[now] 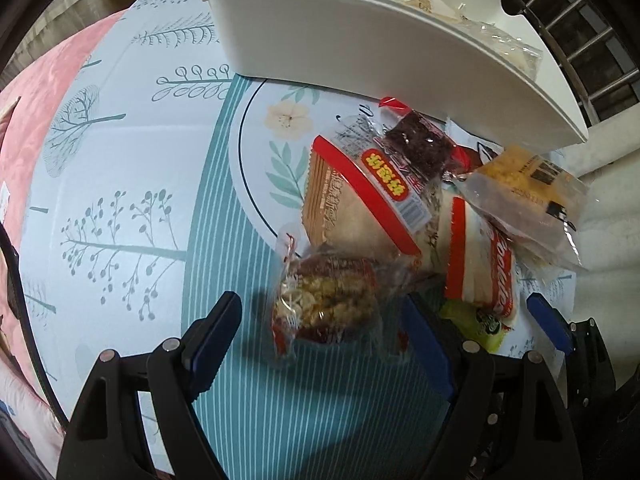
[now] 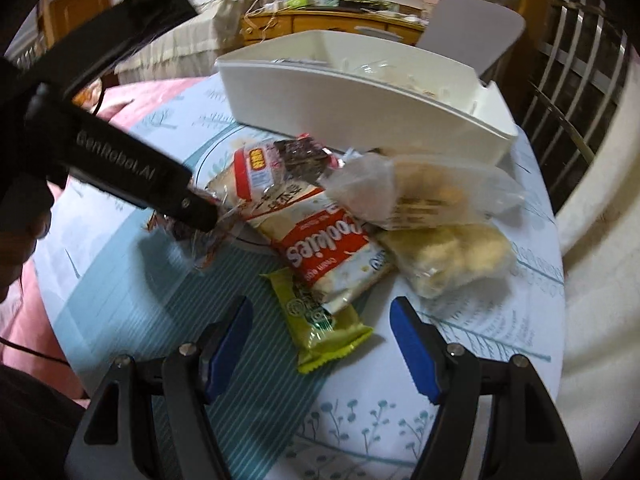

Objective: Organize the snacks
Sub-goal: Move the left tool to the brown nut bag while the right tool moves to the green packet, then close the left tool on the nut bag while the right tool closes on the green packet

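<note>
A few packets are already seen inside the white bin point(image 2: 360, 108). A pile of snacks point(image 2: 320, 216) is left on the table point(image 2: 120, 304) just before the bin — most work remains. Left tongs point(image 1: 320, 316) are held apart around a clear packet point(image 1: 324, 304); right tongs point(image 2: 320, 316) apart, near a green bar point(image 2: 320, 320).

The left gripper point(image 1: 324, 332) stands wide open around a clear nut-snack packet point(image 1: 326, 300). Behind it, more snack packets point(image 1: 400, 200) lie heaped before a white bin point(image 1: 360, 52).
</note>
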